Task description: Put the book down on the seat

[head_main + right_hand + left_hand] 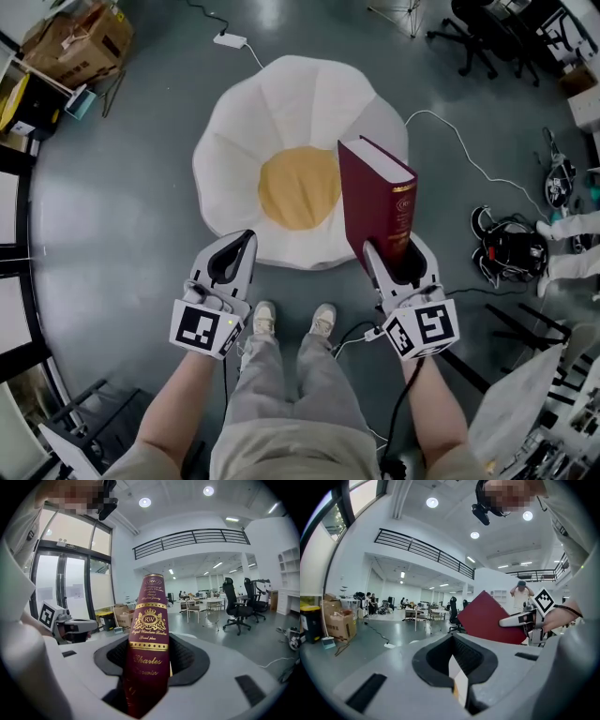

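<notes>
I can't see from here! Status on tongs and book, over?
Left tongs shut, empty. Right tongs shut on book, upright, not yet on seat. Nothing on seat.

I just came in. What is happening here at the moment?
A person stands over an egg-shaped seat on the floor, with a gripper in each hand. The right gripper is closed on the lower end of a dark red book and holds it upright in the air by the seat's right side. The left gripper is empty, its jaws together. The book is not yet down.
</notes>
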Action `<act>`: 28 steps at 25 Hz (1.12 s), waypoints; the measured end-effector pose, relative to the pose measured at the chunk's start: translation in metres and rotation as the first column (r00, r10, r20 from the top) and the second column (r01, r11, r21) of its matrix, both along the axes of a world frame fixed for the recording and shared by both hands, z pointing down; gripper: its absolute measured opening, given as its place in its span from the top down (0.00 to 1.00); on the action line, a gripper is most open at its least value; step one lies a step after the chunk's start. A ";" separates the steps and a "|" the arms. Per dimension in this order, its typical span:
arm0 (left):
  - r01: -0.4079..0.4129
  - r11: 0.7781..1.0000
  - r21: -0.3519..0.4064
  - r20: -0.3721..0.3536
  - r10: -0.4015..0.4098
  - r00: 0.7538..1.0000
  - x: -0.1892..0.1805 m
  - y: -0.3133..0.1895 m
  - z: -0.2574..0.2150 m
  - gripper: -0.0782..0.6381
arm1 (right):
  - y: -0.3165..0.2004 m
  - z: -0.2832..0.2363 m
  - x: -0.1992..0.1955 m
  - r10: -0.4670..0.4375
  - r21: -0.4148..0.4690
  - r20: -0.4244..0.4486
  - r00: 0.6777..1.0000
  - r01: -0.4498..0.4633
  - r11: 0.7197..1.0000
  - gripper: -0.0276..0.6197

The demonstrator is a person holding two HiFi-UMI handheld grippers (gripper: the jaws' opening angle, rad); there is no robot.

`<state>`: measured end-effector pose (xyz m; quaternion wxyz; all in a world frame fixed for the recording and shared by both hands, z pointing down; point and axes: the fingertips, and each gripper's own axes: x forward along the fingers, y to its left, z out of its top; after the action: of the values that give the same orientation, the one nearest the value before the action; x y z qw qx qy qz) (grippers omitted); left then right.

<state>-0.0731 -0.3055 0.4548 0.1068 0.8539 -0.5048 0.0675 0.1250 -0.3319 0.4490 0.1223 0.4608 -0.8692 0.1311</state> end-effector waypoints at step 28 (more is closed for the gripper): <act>0.023 0.960 -0.280 -0.010 -0.027 1.000 0.019 -0.055 0.510 0.89 | -0.064 0.501 -0.041 -0.128 -0.294 -0.158 0.979 0.077 0.953 0.62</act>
<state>-0.0539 -0.3609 0.9649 0.2308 0.8243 -0.5001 0.1309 0.0843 -0.3963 0.9502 0.2704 0.4021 -0.8497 0.2077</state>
